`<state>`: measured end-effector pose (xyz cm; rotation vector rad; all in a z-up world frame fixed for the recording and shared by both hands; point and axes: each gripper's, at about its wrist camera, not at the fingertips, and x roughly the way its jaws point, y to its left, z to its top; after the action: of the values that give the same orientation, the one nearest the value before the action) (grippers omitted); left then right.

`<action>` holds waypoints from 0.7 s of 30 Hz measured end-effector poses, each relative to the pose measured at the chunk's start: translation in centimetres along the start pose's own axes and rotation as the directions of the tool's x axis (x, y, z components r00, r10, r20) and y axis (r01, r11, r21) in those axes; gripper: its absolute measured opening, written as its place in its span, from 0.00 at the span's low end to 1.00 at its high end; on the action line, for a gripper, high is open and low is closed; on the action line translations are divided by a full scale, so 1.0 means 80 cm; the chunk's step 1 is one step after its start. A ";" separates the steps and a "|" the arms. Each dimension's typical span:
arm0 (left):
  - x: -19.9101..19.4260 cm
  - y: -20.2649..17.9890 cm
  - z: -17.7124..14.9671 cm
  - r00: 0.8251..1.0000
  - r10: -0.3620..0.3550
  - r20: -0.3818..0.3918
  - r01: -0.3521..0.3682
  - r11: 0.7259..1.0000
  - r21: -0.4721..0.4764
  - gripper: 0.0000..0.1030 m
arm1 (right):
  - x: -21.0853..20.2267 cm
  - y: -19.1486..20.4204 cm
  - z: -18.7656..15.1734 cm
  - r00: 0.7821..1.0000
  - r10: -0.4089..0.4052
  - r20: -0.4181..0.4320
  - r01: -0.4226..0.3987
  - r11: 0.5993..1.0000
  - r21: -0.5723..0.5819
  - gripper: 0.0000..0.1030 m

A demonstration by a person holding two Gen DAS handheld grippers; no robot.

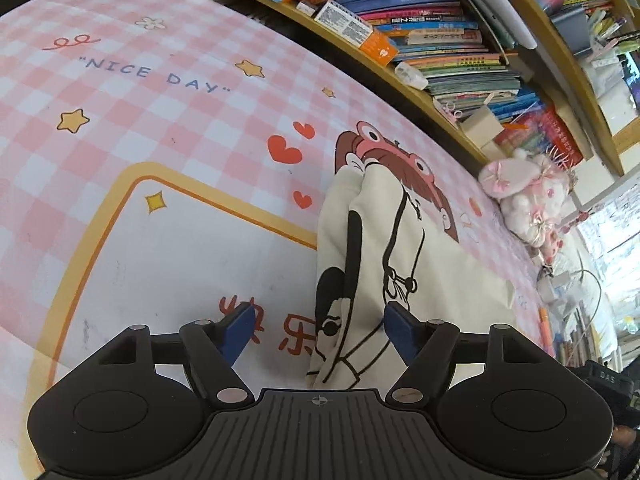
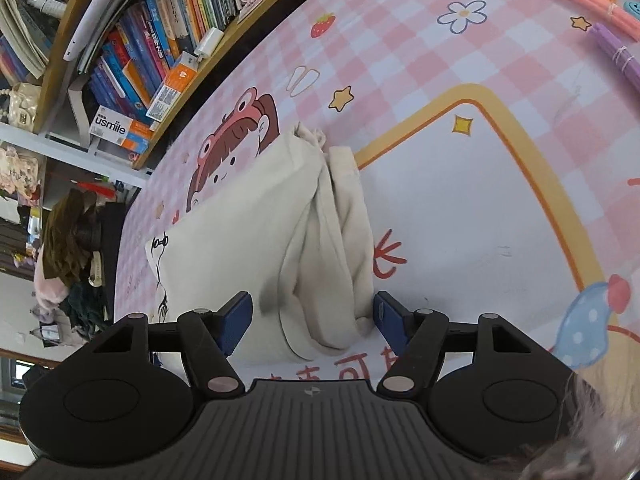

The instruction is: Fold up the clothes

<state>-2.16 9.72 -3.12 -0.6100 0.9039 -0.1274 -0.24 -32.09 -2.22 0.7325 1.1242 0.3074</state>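
Observation:
A cream garment (image 1: 384,248) with a black line-drawn print lies partly folded on the pink checked mat (image 1: 160,128). In the left wrist view my left gripper (image 1: 320,330) is open, its blue pads either side of the garment's near printed edge, just above it. In the right wrist view the same garment (image 2: 280,216) shows its plain side with bunched folds. My right gripper (image 2: 312,318) is open and straddles the near bunched end of the cloth. Neither gripper holds anything.
A bookshelf (image 1: 420,40) packed with books runs along the mat's far edge. A pink plush toy (image 1: 528,196) sits by it. Coloured marker bundles (image 2: 592,12) lie at the mat's far right. A pile of clothes (image 2: 76,256) sits off the left side.

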 end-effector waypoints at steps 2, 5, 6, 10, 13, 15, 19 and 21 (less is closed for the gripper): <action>0.002 -0.001 -0.002 1.000 -0.019 0.001 0.019 0.999 -0.026 0.67 | 0.004 0.003 0.000 1.000 -0.005 0.008 0.005 1.000 -0.015 0.58; 0.008 -0.006 -0.005 0.999 -0.052 -0.001 0.052 0.997 -0.065 0.65 | 0.008 0.012 -0.001 0.999 -0.040 0.024 0.041 0.998 -0.055 0.50; 0.011 -0.008 -0.006 0.998 -0.060 -0.007 0.060 0.995 -0.074 0.58 | 0.010 0.017 -0.002 0.998 -0.061 0.028 0.063 0.995 -0.081 0.48; 0.019 -0.027 -0.008 1.000 -0.002 -0.021 0.001 0.999 -0.050 0.28 | 0.015 0.031 -0.009 0.995 -0.094 0.039 0.099 0.982 -0.160 0.34; 0.009 -0.048 -0.008 0.999 0.047 0.008 -0.047 0.999 0.015 0.16 | 0.006 0.045 -0.019 0.992 -0.073 0.107 0.098 0.962 -0.254 0.23; 0.002 -0.070 -0.010 0.996 0.086 0.036 -0.090 0.987 0.134 0.16 | -0.004 0.070 -0.037 0.981 -0.064 0.183 0.137 0.897 -0.421 0.21; 0.003 -0.072 -0.007 0.995 0.098 0.025 -0.101 0.979 0.177 0.17 | -0.004 0.084 -0.051 0.978 -0.068 0.198 0.164 0.839 -0.518 0.21; 0.005 -0.061 -0.003 0.997 0.078 0.000 -0.077 0.988 0.131 0.23 | 0.002 0.073 -0.043 0.983 -0.088 0.161 0.154 0.875 -0.459 0.23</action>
<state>-1.36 5.46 -0.83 -0.4526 0.9150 -0.1174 -2.46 -26.42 0.77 0.2441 0.9101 0.3998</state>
